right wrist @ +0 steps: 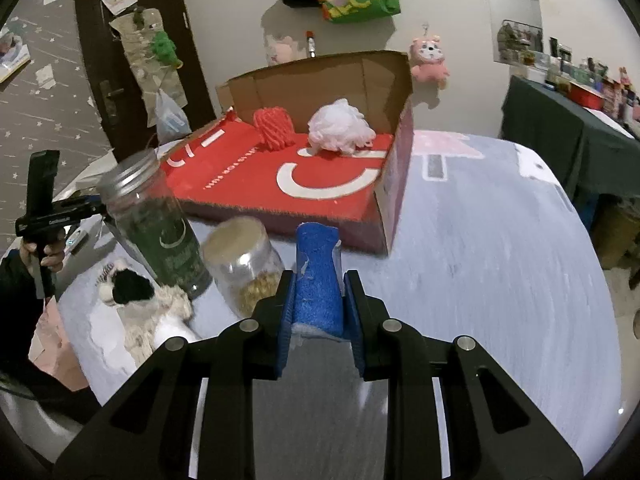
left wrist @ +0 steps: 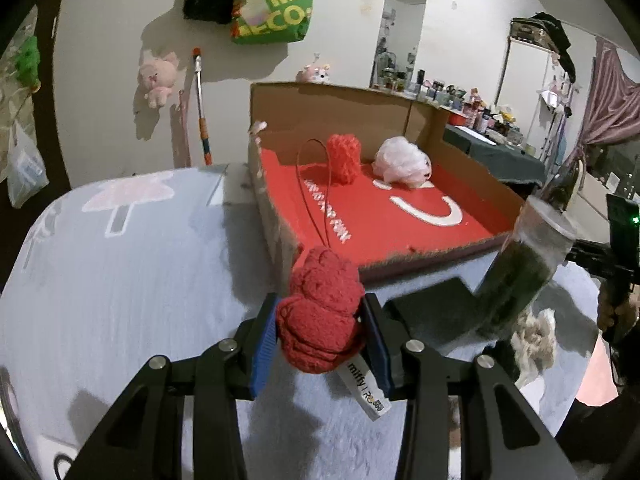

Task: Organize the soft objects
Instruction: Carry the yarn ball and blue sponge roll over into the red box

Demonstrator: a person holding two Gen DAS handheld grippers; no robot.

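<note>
The left gripper was clamped on a dark red knitted plush toy, its blue pads pressing the toy's sides, while the right gripper was squeezed almost fully together on a blue terry-cloth roll. Both were held above the round table under its pale grey printed cloth, short of the open cardboard box with a red printed floor.

Inside that box, near the back wall, sat a white fluffy mesh puff and an orange-red crocheted piece, well apart from each other. Beside the box stood a tall clear jar with a metal screw lid and dark green contents and a shorter clear jar holding something golden, with a black-and-cream plush heap near them.

The red toy stood with its long axis upright between the jaws, its thin red hanging loop pointing up and away towards the box and a white label trailing below. The blue roll's long axis ran forward along the fingers, its free end aimed at the box.

The loop could snag on the box's near edge, dragging the toy off target. The right hand's path looked close to the jars, though fisheye distortion made that hard to judge; a knock could topple one.
</note>
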